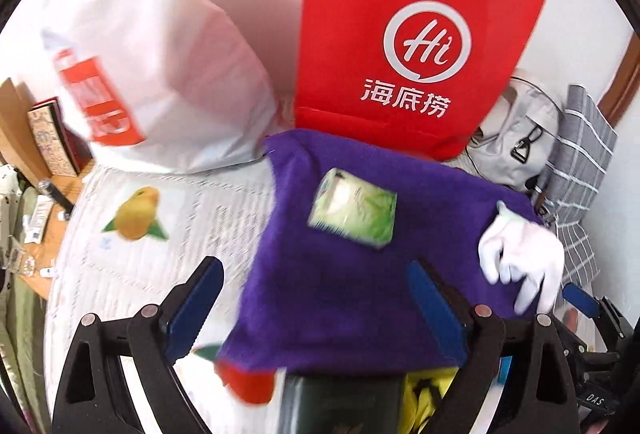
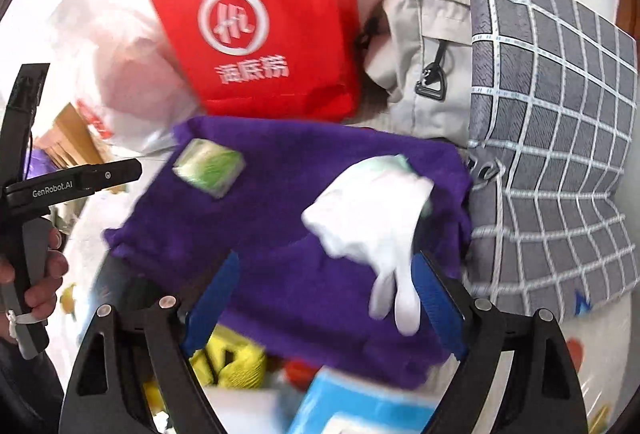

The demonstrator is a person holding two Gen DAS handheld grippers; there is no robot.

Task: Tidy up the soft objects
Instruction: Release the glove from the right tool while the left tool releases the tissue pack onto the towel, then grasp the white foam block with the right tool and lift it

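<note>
A purple fleece cloth (image 1: 360,274) lies spread on the bed, also in the right wrist view (image 2: 288,202). A green tissue pack (image 1: 354,212) rests on it, also seen from the right (image 2: 209,168). A white glove (image 1: 520,254) lies on the cloth's right side, also in the right wrist view (image 2: 372,218). My left gripper (image 1: 316,306) is open above the cloth's near edge. My right gripper (image 2: 324,310) is open, its right finger beside the glove's fingers without holding them.
A red paper bag (image 1: 408,34) stands behind the cloth, a white plastic bag (image 1: 160,54) to its left. A grey backpack (image 2: 420,66) and a grey checked pillow (image 2: 560,154) lie to the right. A yellow item (image 2: 228,358) and a blue pack (image 2: 360,406) sit near.
</note>
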